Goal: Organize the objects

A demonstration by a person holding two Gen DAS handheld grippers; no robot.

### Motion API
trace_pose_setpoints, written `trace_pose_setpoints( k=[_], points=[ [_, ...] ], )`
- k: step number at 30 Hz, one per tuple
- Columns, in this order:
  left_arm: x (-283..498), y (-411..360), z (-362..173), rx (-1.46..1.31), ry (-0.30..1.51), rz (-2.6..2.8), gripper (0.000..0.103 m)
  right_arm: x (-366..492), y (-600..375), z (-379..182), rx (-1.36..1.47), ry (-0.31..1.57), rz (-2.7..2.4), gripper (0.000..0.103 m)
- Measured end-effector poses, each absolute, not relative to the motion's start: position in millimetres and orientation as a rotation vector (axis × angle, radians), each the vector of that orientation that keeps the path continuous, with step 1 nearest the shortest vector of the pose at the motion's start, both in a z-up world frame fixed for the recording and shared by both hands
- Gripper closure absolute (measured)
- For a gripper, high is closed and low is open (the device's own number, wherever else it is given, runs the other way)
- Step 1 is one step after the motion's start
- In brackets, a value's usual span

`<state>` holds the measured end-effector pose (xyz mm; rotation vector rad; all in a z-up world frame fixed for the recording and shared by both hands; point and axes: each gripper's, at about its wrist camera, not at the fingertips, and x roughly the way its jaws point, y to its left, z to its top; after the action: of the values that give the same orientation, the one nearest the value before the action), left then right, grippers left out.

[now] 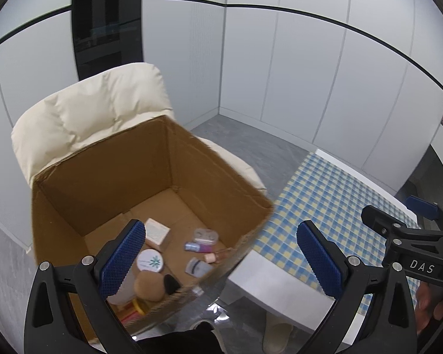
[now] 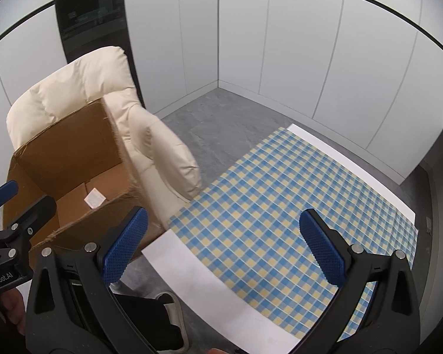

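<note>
Left wrist view: small cosmetics (image 1: 174, 253) lie jumbled at the bottom of an open cardboard box (image 1: 221, 174) resting on a cream armchair (image 1: 88, 109) beside the checked tablecloth (image 2: 265, 206). Left gripper (image 1: 221, 250) and right gripper (image 2: 223, 244) both hang empty, fingers spread. Perched on soft cushioning, the box could tip if nudged.

Both grippers: black plastic frames w/ triangular cut-outs, silver screws at the pivots. Left gripper (image 1: 221, 261) and right gripper (image 2: 223, 244) have fingers (image 1: 125, 258) faced w/ blue cross-hatched pads. White "DAS" lettering on right unit's side, "GenRobot.AI" on left's. Person wears dark trousers (image 1: 189, 339), pale slippers (image 1: 276, 334).
</note>
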<state>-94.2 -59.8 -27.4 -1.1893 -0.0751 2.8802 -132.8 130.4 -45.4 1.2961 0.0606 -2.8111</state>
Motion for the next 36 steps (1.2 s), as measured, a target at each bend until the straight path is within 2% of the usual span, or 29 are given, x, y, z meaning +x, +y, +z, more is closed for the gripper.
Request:
trace_pose_setpoints(
  k=[7,13,20,32,36],
  points=[
    [-92.2,-23.2,-26.4,-1.174,0.021,2.863,0.001,-123.1,166.8,-43.4,1.318,0.009,-2.864,0.000],
    [-84.9,-4.3,-25.3,-1.213,-0.001,2.846,0.001,-109.1,198.9,-43.6,1.363,-0.045,-2.878,0.000],
    [-63.3,19.9,-23.0,-1.287,0.070,2.854,0.001,-75.6,220.8,-39.3,1.388,-0.057,-2.859,0.000],
    [-17.7,27.4,-10.3,-1.279,0.011,2.893,0.001,-27.1,233.1,-31.7,1.384,-0.066,-2.850,0.000],
    [-8.5,27.1,-9.7,-1.298,0.047,2.889,0.001,-11.8,236.4,-32.6,1.399,-0.086,-2.828,0.000]
  ],
)
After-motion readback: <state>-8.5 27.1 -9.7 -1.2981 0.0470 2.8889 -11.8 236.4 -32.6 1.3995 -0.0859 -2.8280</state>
